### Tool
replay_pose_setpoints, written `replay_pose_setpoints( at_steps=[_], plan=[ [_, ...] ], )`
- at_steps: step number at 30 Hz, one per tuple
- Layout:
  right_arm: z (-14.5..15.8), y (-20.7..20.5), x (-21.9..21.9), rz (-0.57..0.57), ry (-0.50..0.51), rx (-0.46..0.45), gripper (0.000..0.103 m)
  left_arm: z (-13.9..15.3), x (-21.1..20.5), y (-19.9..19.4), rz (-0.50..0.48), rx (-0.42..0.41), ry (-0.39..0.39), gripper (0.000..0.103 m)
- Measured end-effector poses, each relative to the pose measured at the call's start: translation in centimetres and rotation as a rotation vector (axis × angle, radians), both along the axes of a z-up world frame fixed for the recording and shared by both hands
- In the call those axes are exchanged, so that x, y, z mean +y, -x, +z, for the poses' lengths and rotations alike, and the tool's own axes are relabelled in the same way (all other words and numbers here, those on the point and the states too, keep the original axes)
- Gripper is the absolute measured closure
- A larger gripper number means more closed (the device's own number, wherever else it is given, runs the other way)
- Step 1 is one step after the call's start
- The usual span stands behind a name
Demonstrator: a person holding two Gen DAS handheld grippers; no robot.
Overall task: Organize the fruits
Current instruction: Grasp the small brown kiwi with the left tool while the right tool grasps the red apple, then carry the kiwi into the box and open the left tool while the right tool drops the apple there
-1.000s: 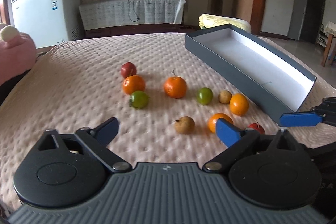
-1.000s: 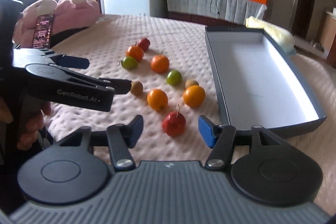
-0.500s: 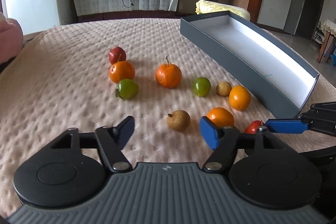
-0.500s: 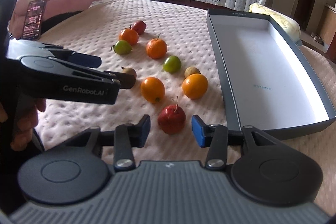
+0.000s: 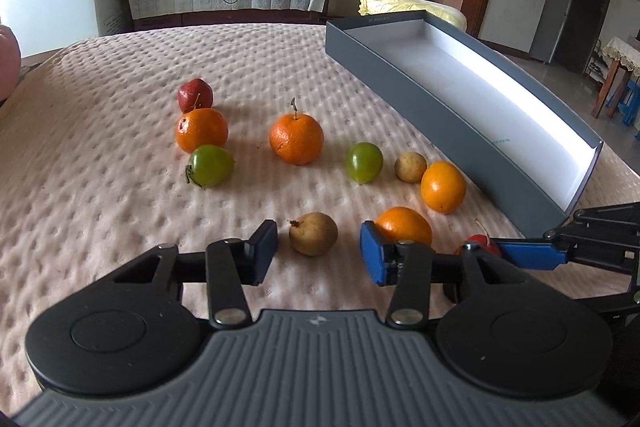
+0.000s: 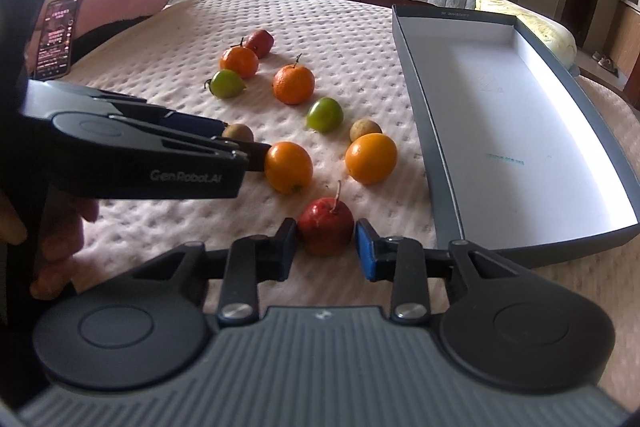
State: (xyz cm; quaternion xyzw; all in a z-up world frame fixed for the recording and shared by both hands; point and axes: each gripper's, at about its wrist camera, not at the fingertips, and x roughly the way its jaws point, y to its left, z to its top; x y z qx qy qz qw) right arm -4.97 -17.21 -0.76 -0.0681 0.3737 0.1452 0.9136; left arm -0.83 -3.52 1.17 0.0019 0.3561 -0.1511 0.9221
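Bedspread [image 5: 100, 155]: a pale, dimpled cover carries ten loose fruits, well short of the box on the right.
Far-left cluster: a dark red fruit [image 5: 195, 95], an orange [image 5: 201, 130] touching it in front, and a green fruit [image 5: 210, 165] just below them.
Centre: a stemmed orange [image 5: 296, 138] stands alone, with a second green fruit [image 5: 363, 162] to its right.
Left gripper [image 5: 318, 254]: its jaws have just been closing and now stand part-spread on either side of a small brown fruit [image 5: 313, 233], a gap showing on both sides, so nothing is pinched.
Right of the brown fruit: an orange [image 5: 405, 225] sits partly behind the blue finger; beyond it lie a small tan fruit [image 5: 410, 166] and another orange [image 5: 443, 187], almost touching.
Right gripper [image 6: 326, 247]: its jaws have just been closing around a red apple [image 6: 326, 225], which rests on the cover; the dark pad meets the apple's left side, while a sliver of gap seems to remain at the blue pad.
Box [image 6: 416, 75]: a long grey tray with a white inside, on the right of the cover, holding no fruit.
Left edge, right-wrist view: a hand [image 6: 60, 239] grips the left tool beside a phone [image 6: 56, 37].
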Motion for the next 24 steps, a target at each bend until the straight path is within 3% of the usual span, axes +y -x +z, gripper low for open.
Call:
replay_pose_setpoints(
  at_steps=[8, 16, 24],
  plan=[
    [0.13, -0.02, -0.11, 0.007, -0.017, -0.001, 0.069, -0.01, -0.12, -0.01, -0.005, 0.0, -0.001, 0.052],
    [0.44, 0.19, -0.03, 0.01, -0.023, -0.013, 0.069, 0.0, 0.3, 0.01, 0.01, -0.009, -0.011, 0.072],
    [0.94, 0.4, -0.22, 0.013, -0.037, -0.038, 0.07, 0.36, 0.43, 0.16, 0.026, -0.02, -0.031, 0.073]
  ],
)
